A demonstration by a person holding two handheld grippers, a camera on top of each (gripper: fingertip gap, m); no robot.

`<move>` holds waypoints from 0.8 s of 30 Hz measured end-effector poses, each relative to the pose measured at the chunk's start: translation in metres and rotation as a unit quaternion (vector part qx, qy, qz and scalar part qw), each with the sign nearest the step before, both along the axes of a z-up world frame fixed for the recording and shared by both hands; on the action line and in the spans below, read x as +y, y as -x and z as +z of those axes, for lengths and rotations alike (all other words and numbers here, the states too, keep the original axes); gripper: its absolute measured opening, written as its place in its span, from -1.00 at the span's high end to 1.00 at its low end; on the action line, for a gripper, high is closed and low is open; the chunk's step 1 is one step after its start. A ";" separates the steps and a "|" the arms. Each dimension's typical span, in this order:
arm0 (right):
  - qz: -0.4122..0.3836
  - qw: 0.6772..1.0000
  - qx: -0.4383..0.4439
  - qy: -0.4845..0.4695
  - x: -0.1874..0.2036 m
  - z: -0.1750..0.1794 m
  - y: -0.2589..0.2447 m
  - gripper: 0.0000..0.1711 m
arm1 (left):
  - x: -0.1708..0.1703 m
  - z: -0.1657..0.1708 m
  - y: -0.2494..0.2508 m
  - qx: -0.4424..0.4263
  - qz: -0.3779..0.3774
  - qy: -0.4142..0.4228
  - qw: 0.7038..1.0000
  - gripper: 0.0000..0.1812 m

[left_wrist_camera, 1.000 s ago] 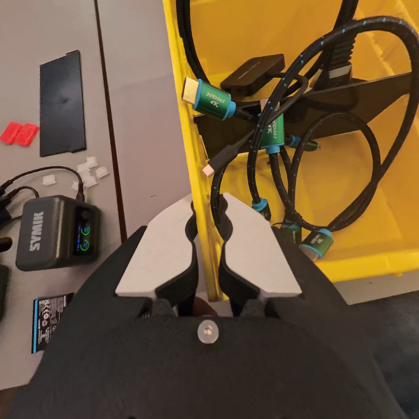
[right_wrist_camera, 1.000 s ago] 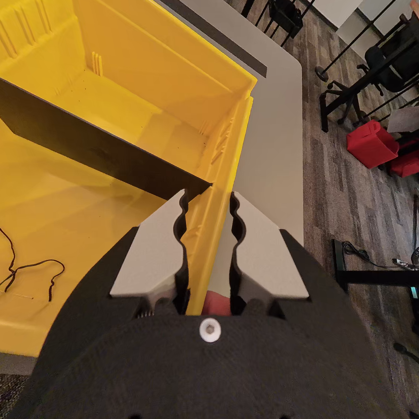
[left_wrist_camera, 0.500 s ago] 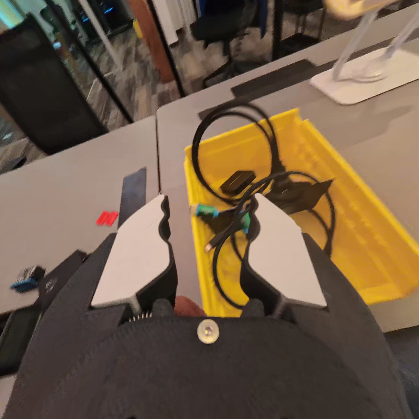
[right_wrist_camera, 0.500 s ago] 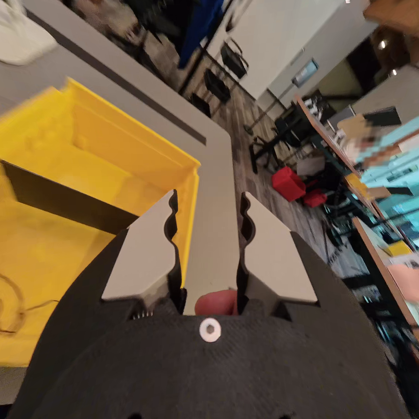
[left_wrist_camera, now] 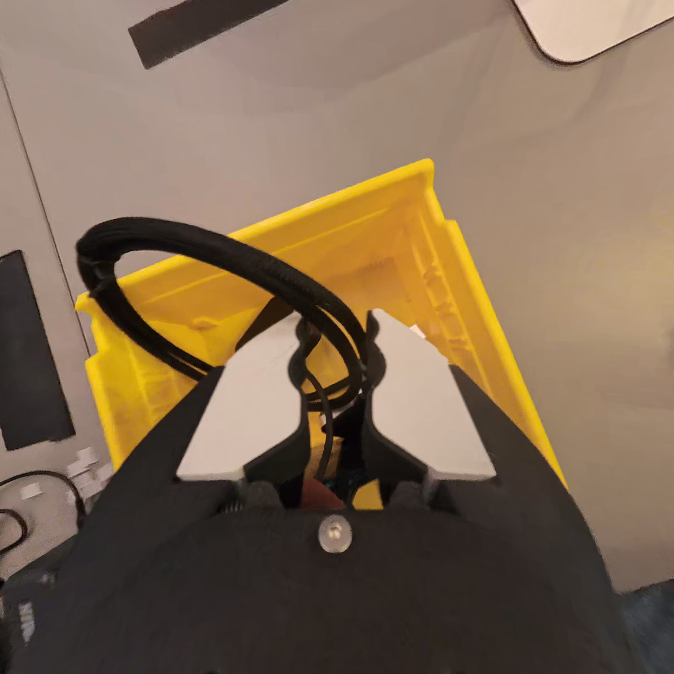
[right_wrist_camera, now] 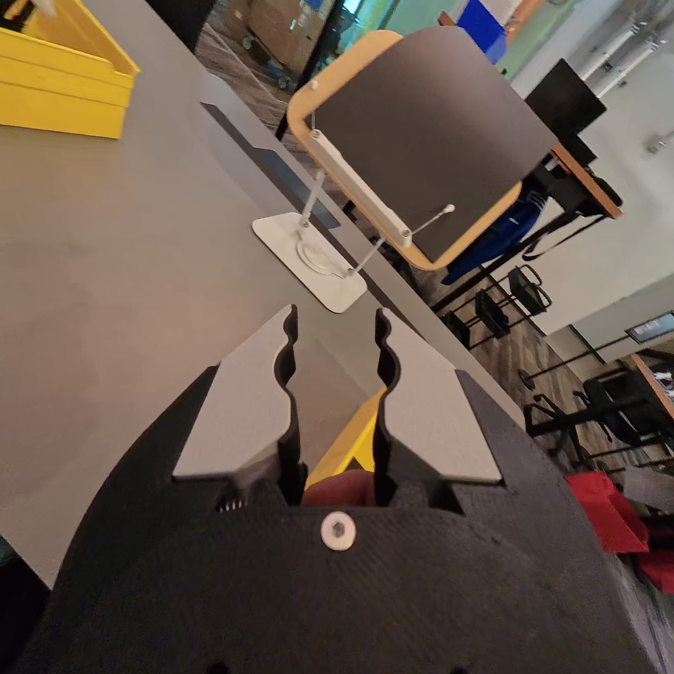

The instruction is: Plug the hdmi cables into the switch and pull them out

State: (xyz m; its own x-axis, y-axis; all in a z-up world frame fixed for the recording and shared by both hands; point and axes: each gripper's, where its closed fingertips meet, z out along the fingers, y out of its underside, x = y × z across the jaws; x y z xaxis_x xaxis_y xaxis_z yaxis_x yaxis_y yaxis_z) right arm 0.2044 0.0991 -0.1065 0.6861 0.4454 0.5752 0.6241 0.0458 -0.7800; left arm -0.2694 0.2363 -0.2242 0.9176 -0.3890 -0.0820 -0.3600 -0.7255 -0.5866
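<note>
Two tongs are in play, and neither grips anything. The left tongs hang over the yellow bin with a clear gap between the fingers, their tips above the thick black cable loop that arches up out of the bin and over its far rim; a thinner black lead runs through the gap but is not pinched. The cables sit in the bin presumably to keep them gathered for picking, and the stiff coil holds its own curve, which is why it stands proud of the wall. The left view is blurred, so the switch and the cable plugs cannot be made out; they may lie under the tongs. The right tongs are likewise parted and empty, pointing across the bare grey counter toward its far edge, where a white stand carries a tilted dark board. A yellow bin corner shows just below the fingers. Plugging has seemingly not started; the left tongs look poised to reach in for a cable.
</note>
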 end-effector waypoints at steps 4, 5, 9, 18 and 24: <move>0.024 1.000 -0.004 0.010 -0.001 -0.011 0.019 0.55 | 0.007 0.004 -0.008 0.004 -0.015 -0.036 0.999 0.89; 0.028 1.000 -0.001 0.012 -0.001 -0.012 0.021 0.56 | 0.006 0.010 -0.009 -0.003 -0.018 -0.048 0.999 0.91; 0.039 0.999 0.010 0.022 -0.001 -0.017 0.025 0.57 | 0.003 0.046 -0.006 0.021 -0.043 -0.124 0.991 0.93; 0.071 0.997 0.026 0.035 -0.004 -0.019 0.048 0.57 | -0.013 0.143 -0.017 0.028 -0.081 -0.228 0.970 0.94; 0.098 0.994 0.033 0.039 -0.010 -0.017 0.067 0.57 | -0.024 0.191 -0.043 0.034 -0.124 -0.277 0.952 0.93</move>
